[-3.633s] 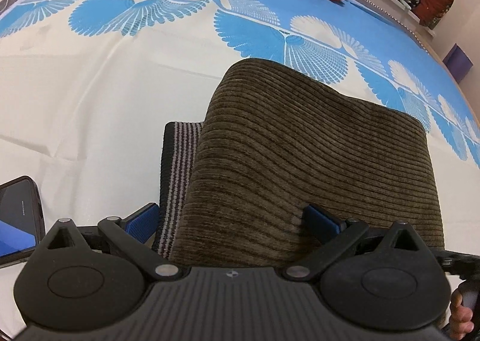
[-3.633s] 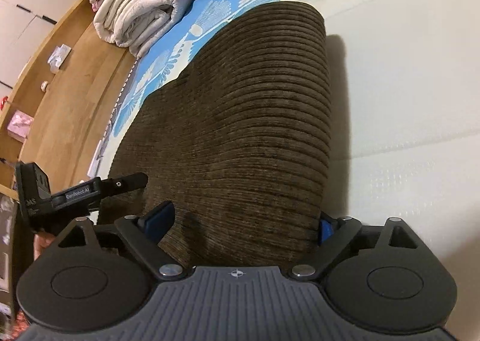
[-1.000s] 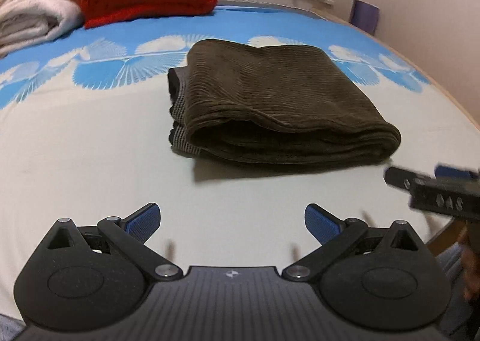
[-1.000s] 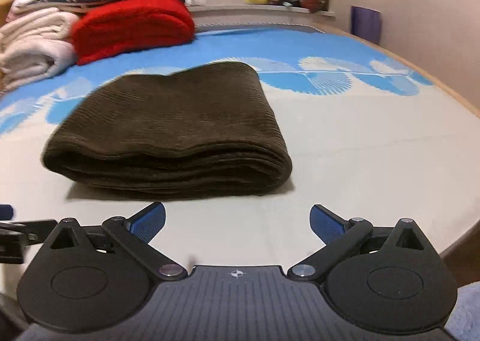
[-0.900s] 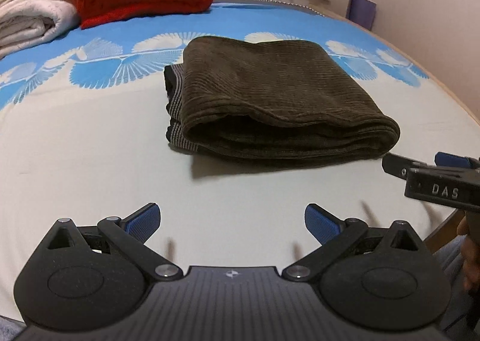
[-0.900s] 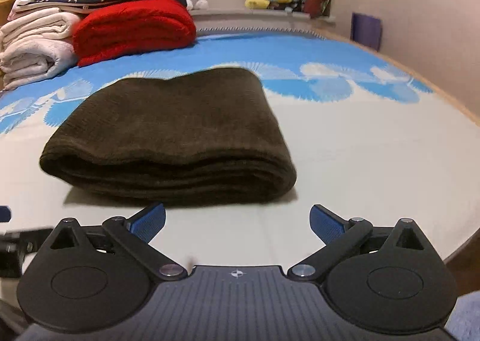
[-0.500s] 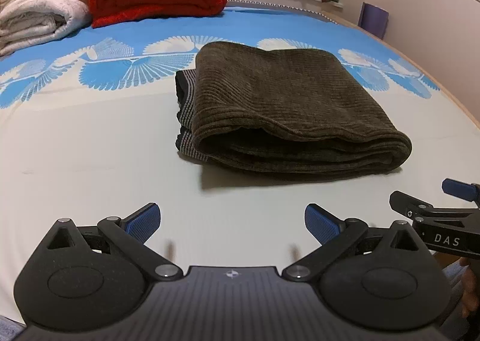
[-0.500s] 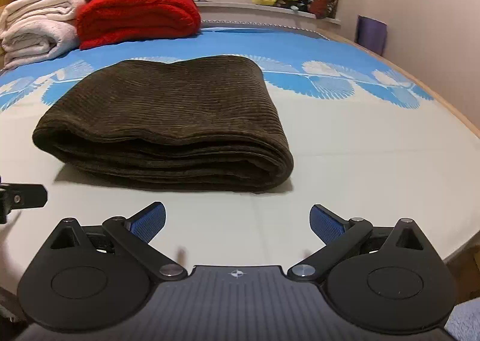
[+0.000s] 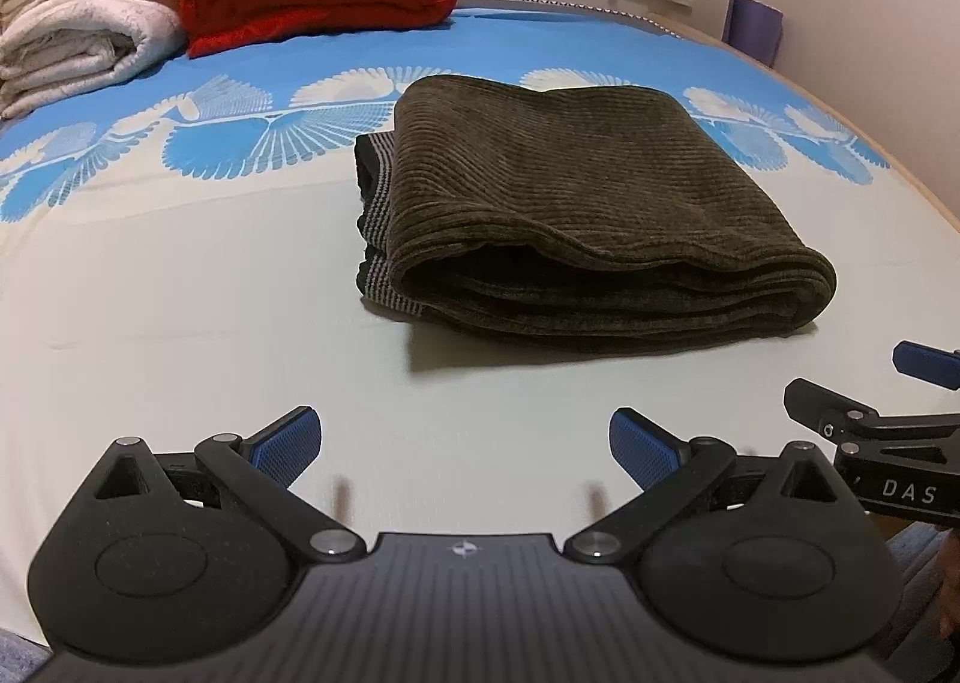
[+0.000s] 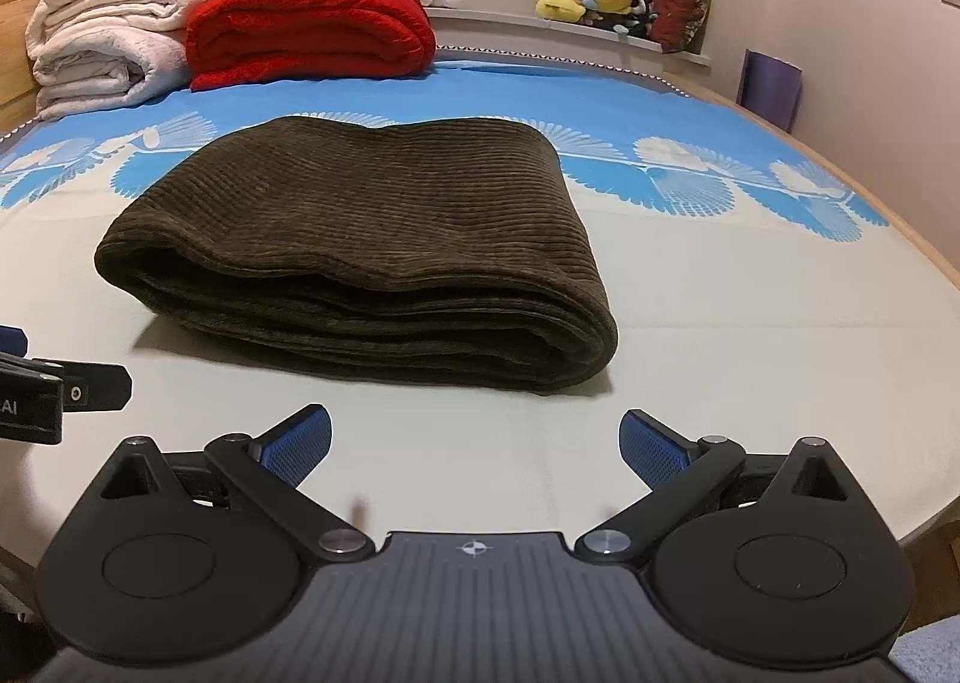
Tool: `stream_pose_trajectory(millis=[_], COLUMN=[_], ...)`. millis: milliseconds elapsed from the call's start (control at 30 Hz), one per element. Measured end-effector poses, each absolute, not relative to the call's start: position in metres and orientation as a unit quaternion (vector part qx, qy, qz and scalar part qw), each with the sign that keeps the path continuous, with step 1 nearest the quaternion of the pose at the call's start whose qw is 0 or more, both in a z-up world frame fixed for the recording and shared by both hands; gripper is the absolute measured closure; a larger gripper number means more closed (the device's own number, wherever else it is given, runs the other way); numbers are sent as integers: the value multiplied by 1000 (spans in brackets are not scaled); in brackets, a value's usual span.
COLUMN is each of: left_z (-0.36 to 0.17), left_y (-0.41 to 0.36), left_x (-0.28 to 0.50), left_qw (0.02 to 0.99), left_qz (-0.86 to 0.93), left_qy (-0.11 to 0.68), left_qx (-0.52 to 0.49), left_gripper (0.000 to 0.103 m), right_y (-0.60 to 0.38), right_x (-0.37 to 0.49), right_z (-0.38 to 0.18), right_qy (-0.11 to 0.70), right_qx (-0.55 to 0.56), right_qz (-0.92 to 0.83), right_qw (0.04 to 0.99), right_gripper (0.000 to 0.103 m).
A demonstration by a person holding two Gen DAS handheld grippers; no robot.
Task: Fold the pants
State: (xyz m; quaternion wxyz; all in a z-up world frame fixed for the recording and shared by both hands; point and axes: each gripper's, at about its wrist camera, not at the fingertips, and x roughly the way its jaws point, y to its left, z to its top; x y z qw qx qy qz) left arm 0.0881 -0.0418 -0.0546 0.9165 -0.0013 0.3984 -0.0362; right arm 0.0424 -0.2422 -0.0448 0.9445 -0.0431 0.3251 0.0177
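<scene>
- The bed [image 10: 750, 323] in front of me is wearing a cream sheet with blue fan prints.
- The folded brown pants [image 10: 372, 239] are lying on its middle.
- A red blanket [image 10: 312, 29] and white blankets [image 10: 108, 53] are sitting along its far side, touching.

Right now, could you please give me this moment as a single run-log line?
pants: folded, flat on bed | left gripper: open, empty, short of pants | right gripper: open, empty, short of pants
</scene>
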Motion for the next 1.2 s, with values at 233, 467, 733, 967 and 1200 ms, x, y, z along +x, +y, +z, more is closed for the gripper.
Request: stream_pose_trajectory(millis=[233,467,733,967,1200], left_z=[-55,-55,-55,-55,-56], left_y=[-43,-42,-41,-42,-42], left_x=[87,87,87,87,87], left_qw=[917,917,917,917,917], left_qz=[-35,-33,-32,-32,-31], left_qy=[397,397,396,397,397], left_qx=[5,6,8,8,9], left_gripper=[0,0,0,0,0], right_y=[-241,-239,-238,-238,-239], right_x=[43,42,42,41,41], right_z=[-45,-45,-45,-46,-46], right_qy=[327,326,327,327,327], right_qx=[-44,-46,-48,-50,-51], right_qz=[18,20,20,22,24], right_qw=[944,944,944,943,943], right_gripper=[1,1,1,1,1])
